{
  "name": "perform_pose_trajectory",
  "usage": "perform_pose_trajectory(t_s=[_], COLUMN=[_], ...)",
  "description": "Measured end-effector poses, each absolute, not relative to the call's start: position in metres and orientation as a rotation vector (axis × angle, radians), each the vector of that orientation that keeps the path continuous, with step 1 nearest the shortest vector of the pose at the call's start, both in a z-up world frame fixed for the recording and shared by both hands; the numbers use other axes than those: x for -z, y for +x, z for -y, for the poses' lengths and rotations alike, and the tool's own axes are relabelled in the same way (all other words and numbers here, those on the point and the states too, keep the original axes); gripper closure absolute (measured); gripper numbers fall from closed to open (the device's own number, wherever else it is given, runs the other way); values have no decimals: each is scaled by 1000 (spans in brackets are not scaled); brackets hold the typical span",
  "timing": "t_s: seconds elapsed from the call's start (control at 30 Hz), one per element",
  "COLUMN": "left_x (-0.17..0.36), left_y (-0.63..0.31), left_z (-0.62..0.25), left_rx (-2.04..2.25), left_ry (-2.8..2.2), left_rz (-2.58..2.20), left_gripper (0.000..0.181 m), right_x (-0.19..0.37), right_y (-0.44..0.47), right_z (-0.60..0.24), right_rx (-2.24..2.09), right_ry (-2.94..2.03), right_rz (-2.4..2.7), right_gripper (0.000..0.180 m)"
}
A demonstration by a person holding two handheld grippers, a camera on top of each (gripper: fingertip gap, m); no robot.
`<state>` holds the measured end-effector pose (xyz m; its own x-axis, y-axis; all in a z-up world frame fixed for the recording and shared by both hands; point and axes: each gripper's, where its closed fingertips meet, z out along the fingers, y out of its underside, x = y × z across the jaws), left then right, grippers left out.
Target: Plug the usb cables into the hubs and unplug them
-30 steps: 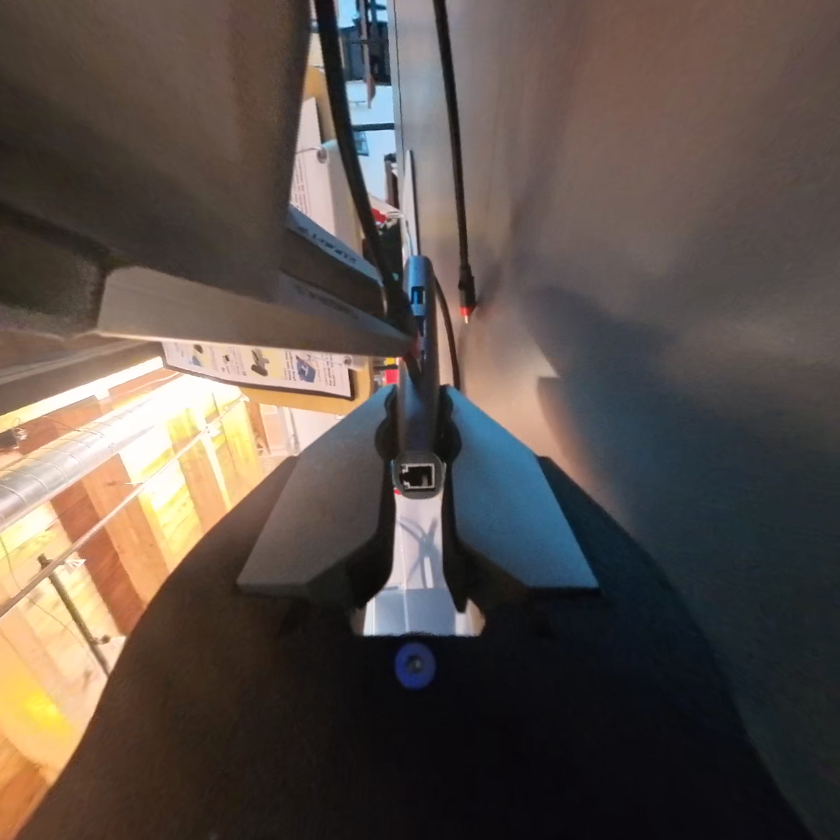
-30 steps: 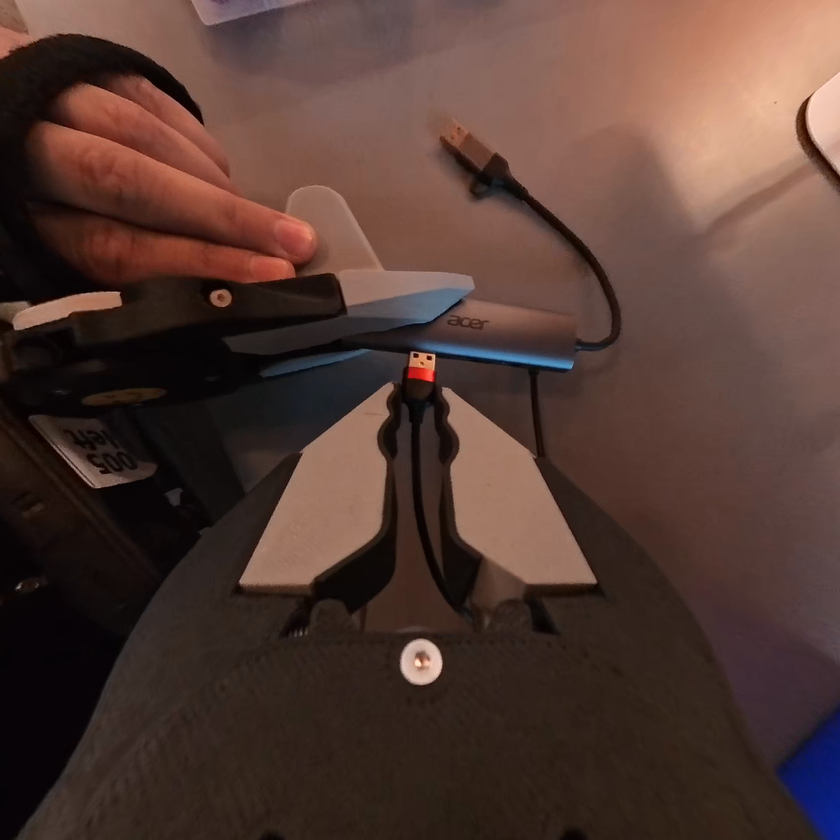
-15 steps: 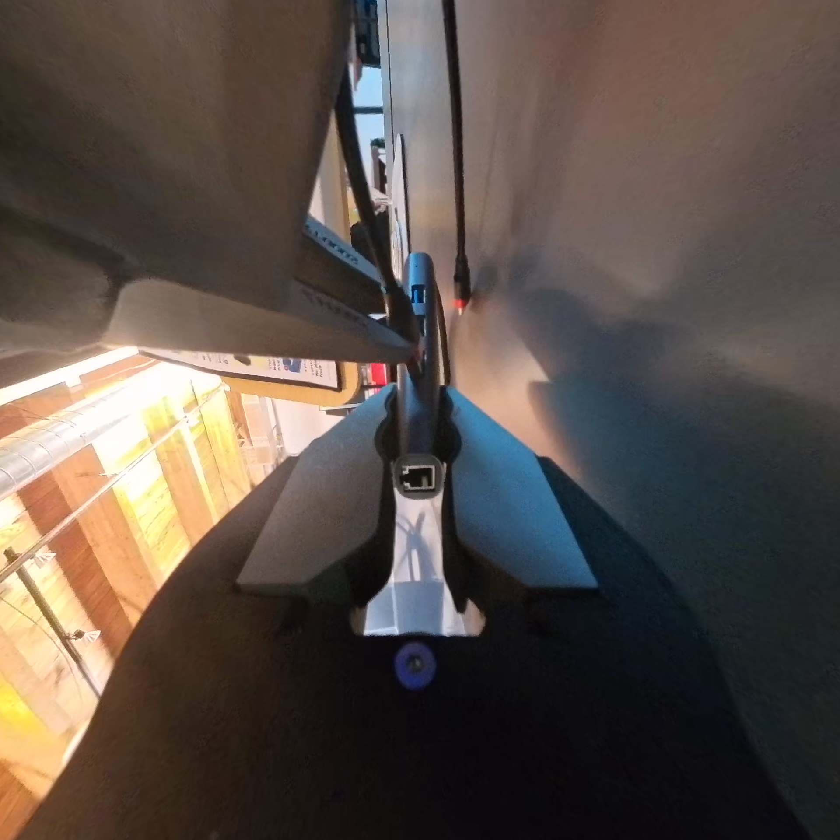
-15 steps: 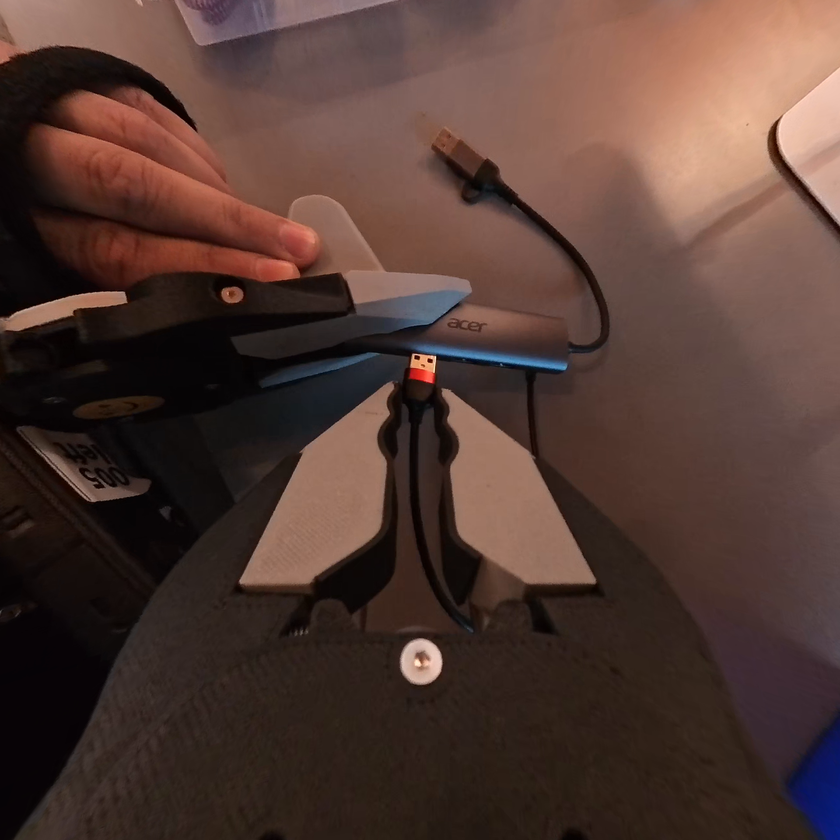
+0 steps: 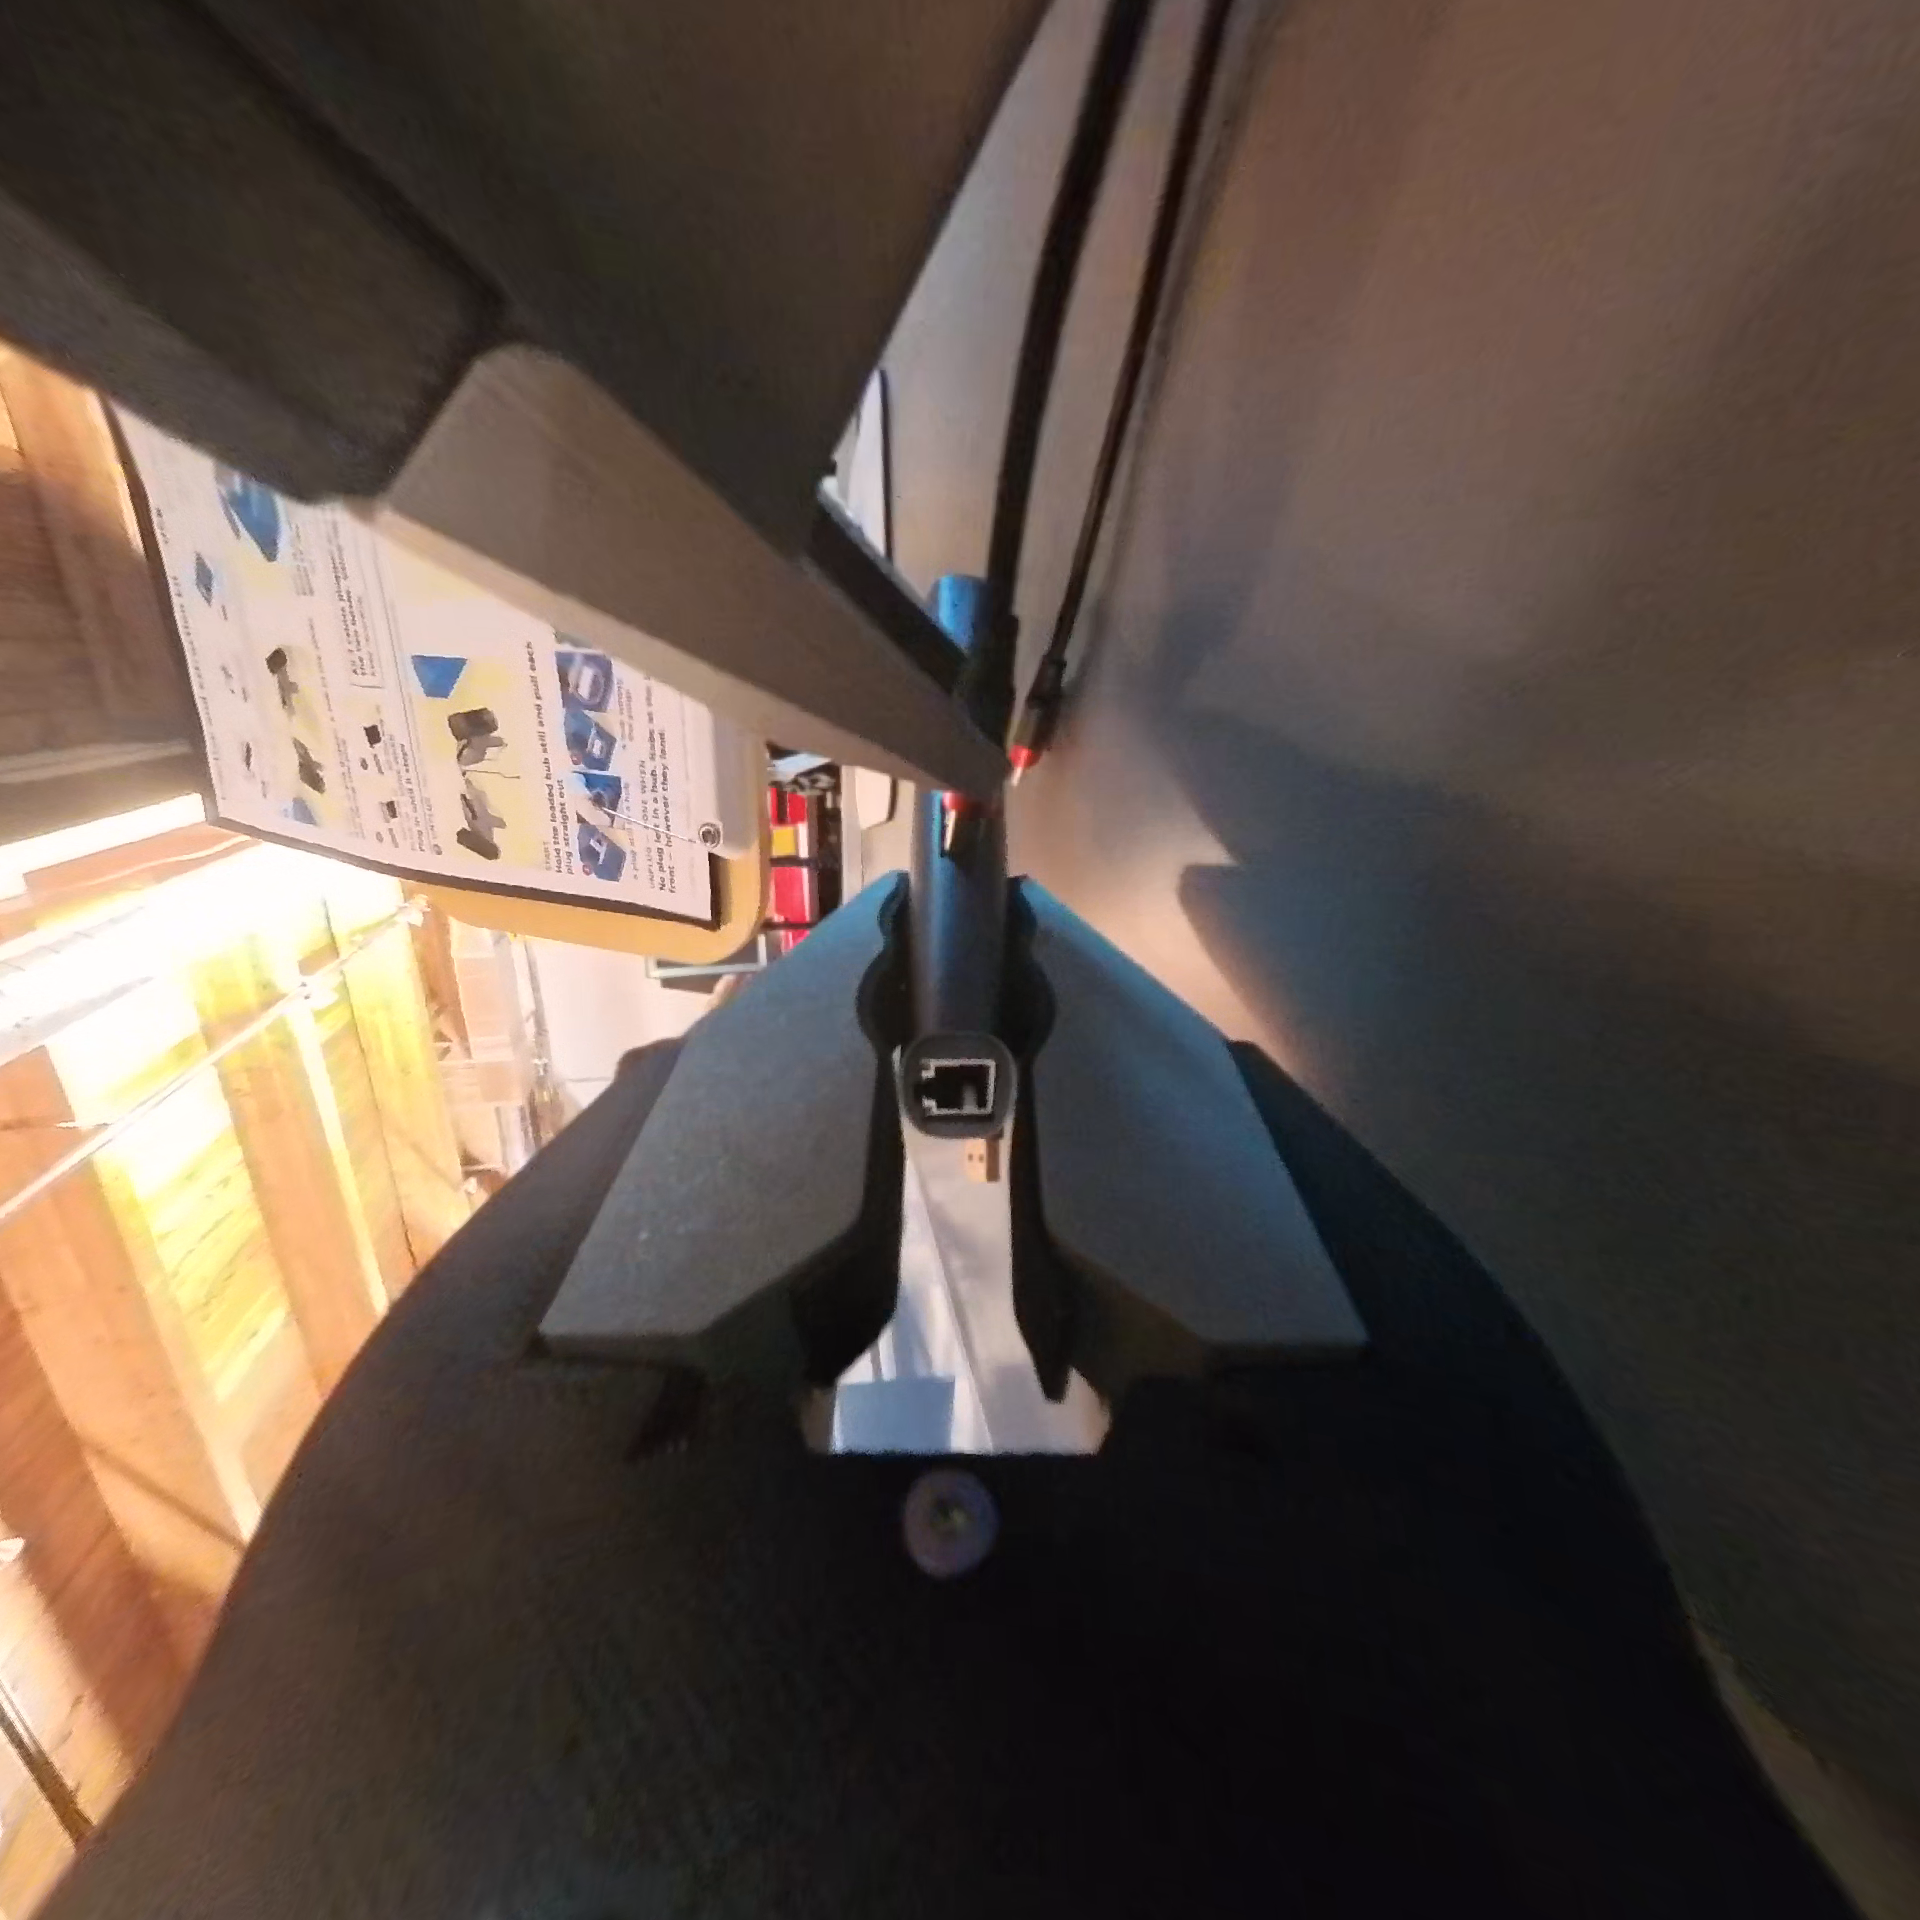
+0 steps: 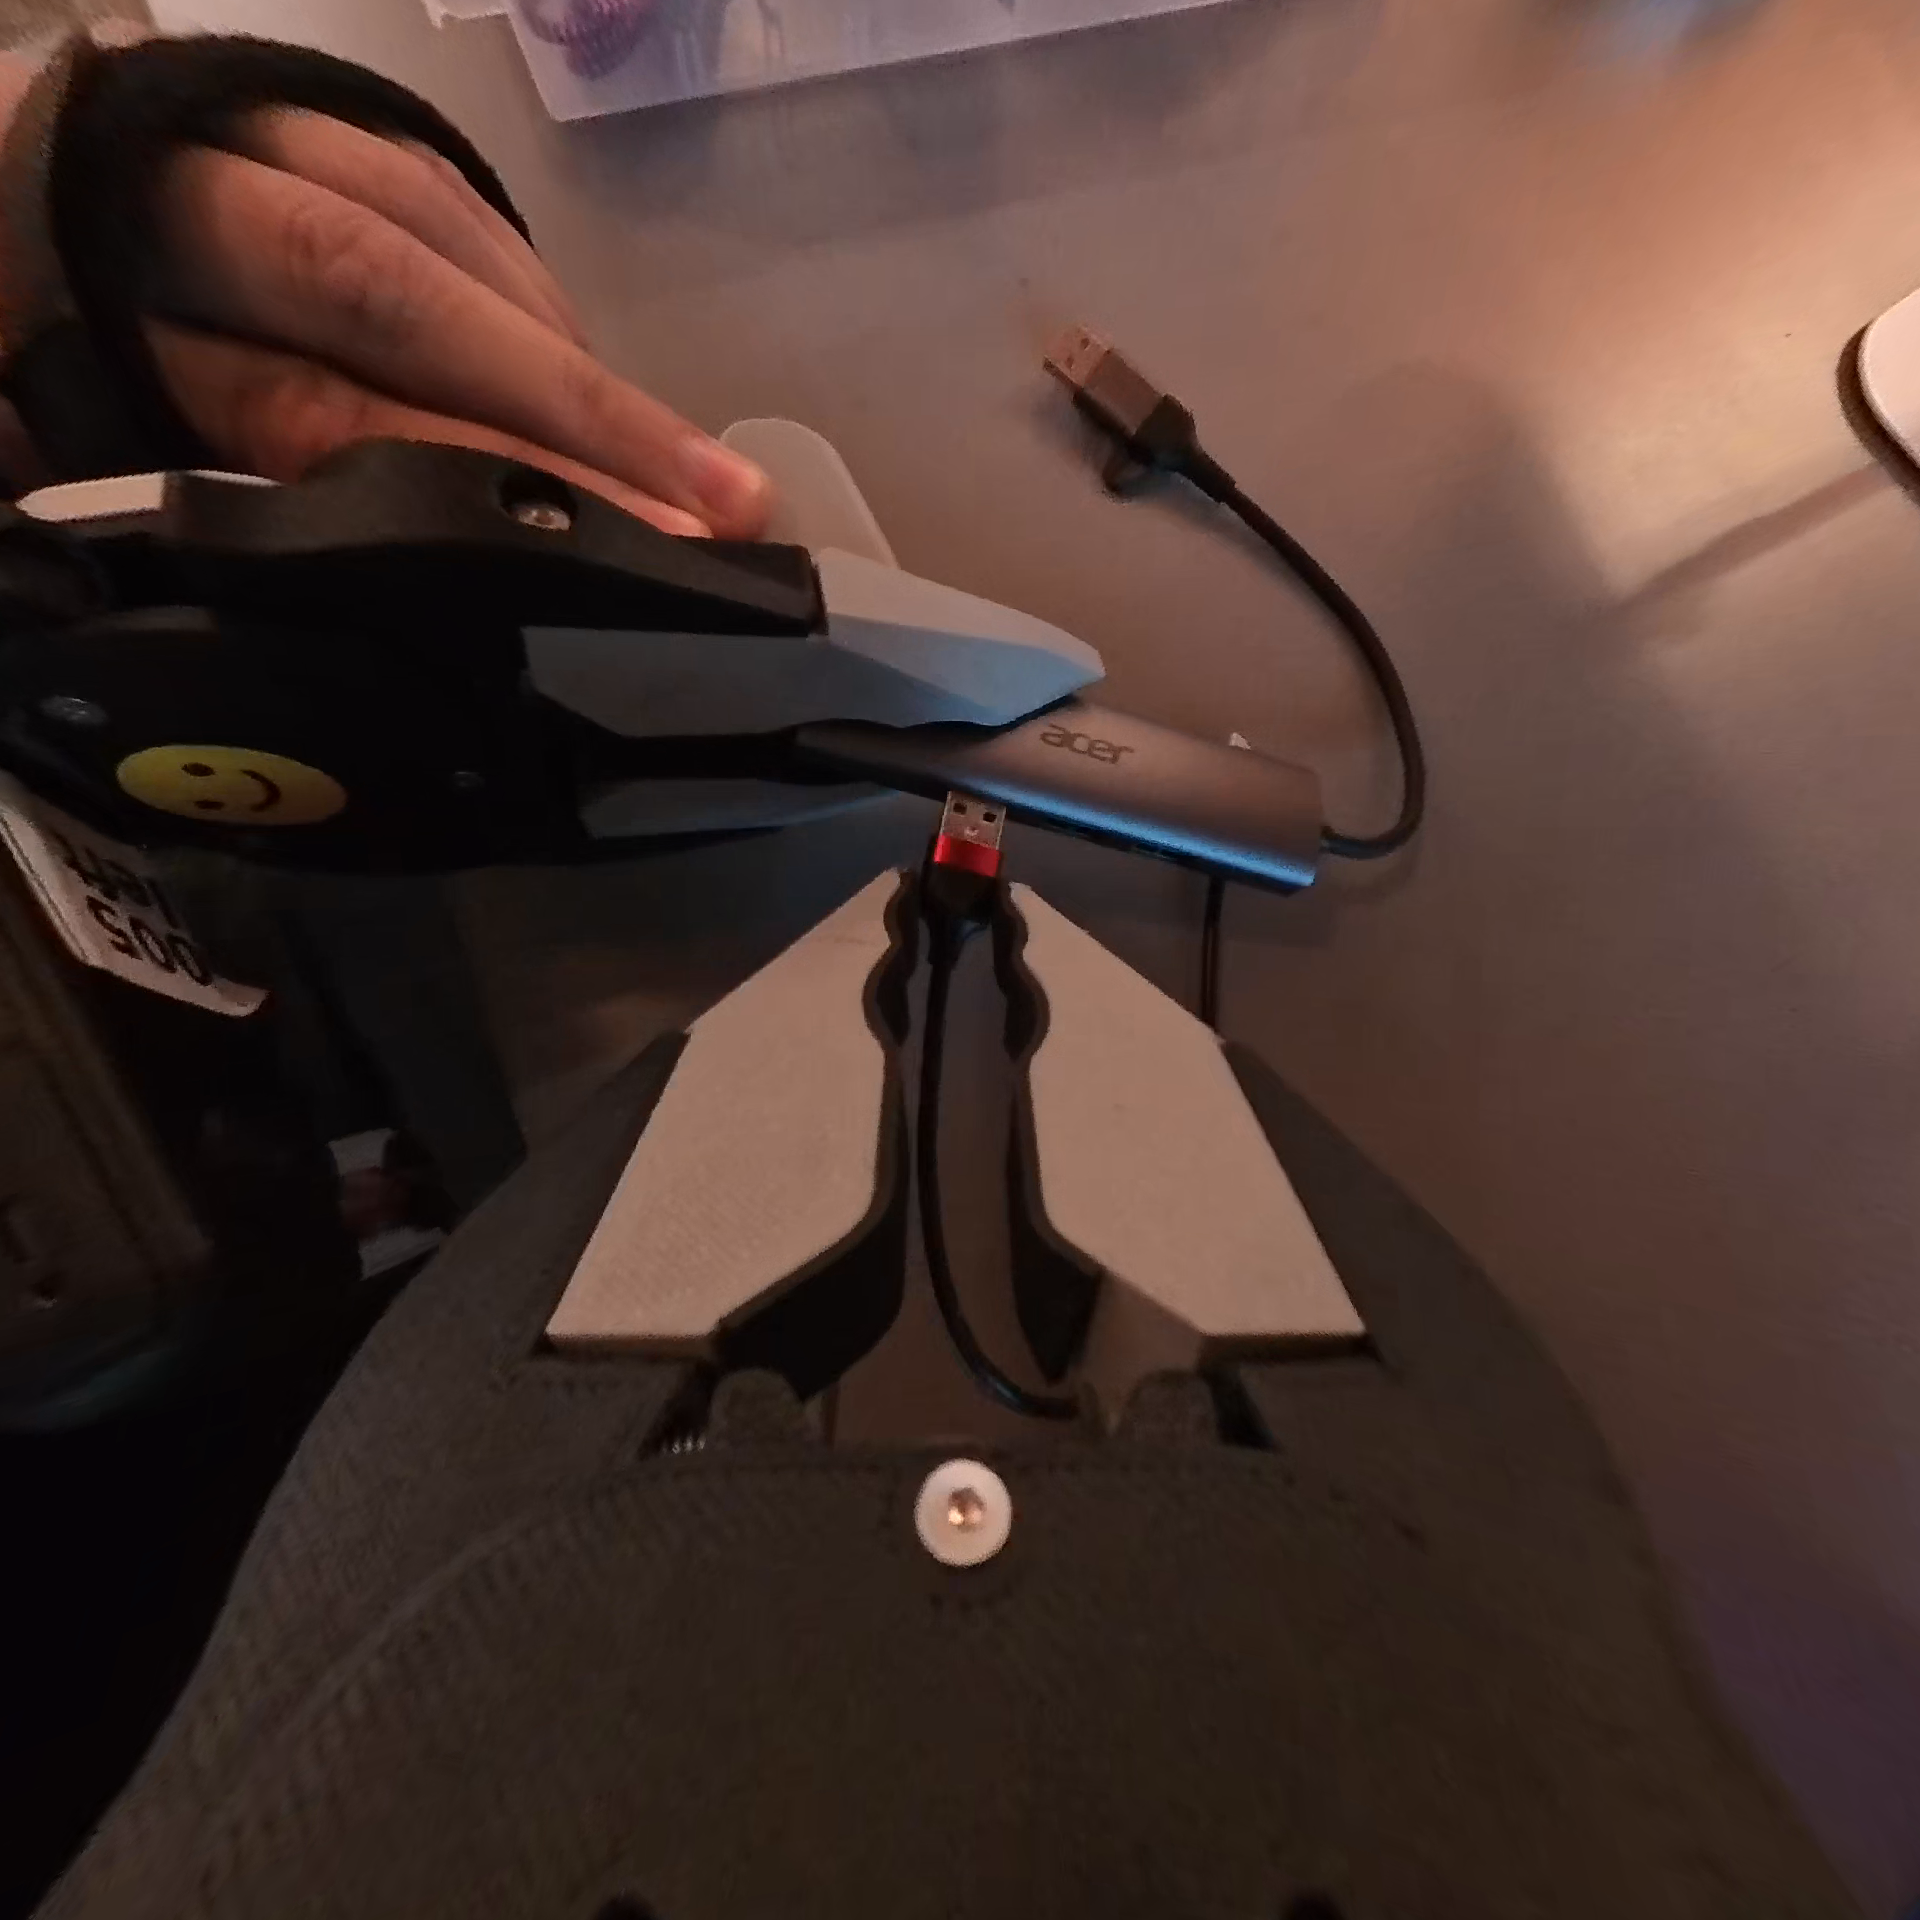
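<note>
Over grey table (image 6: 1558, 1143), plug (image 6: 971, 831) seemingly touches hub (image 6: 1164, 774).

One hub (image 6: 1164, 769) — two claws — two USB plugs
</note>
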<state>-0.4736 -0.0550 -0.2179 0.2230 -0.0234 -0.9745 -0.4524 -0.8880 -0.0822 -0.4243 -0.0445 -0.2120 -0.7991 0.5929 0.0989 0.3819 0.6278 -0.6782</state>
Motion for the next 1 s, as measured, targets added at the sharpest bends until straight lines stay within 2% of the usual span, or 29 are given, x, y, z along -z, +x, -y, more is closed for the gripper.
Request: perform_pose_trajectory(t_s=[1.0], left_x=[209], left_y=[-467], left_z=[50], left_rx=[-1874], left_ry=[-2044], left_rz=[-564], left_gripper=[168], right_x=[212], right_y=[-420], right_z=[41], right_rx=[-898], right_ry=[-776], right_rz=[2579], right_gripper=[168])
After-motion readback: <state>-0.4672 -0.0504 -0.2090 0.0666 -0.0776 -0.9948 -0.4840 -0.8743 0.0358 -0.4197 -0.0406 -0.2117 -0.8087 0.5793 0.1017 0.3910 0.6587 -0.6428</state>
